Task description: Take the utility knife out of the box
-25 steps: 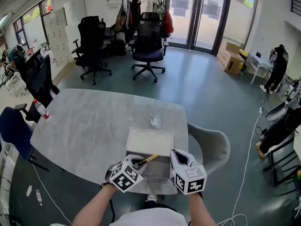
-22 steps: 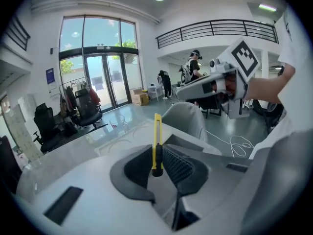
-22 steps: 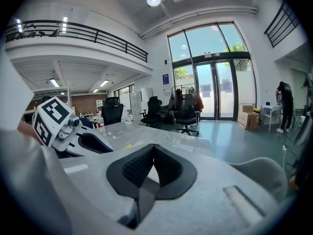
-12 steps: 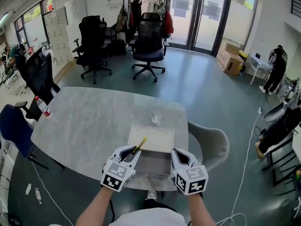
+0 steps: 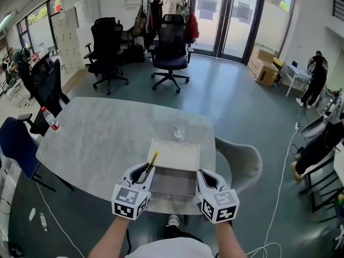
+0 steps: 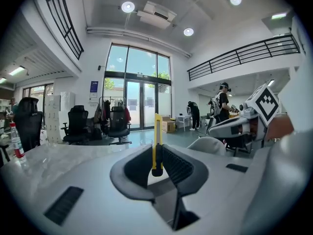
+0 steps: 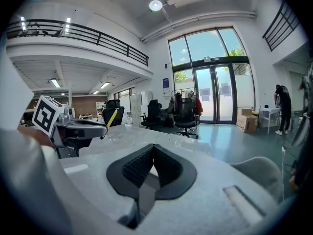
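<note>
So the left gripper (image 5: pixel 144 172) has the utility knife (image 5: pixel 152 160) pinched. In the left gripper view its jaws sit narrow, clamped on the black bottom end of the knife (image 6: pixel 157 142), and the yellow body sticks straight up from them with the room behind it.

From the head view the knife hangs over the box's left rim, around 9 o'clock of the box (image 5: pixel 174 157), tip aimed roughly at 12 to 1 o'clock. The box is white, open on top, and sits on the grey table (image 5: pixel 102 138) at its near edge, the 6 o'clock side.

The right gripper (image 5: pixel 206 179) is right up against the box's 4 o'clock corner. In its own view its jaws (image 7: pixel 152 168) are squeezed nearly together, with just a white sliver showing between them, and I honestly can't tell what that is.

There's a small clear thing (image 5: pixel 179 133) at 12 o'clock of the box, plus a water bottle (image 5: pixel 50 120) at the table's 9 o'clock edge.
</note>
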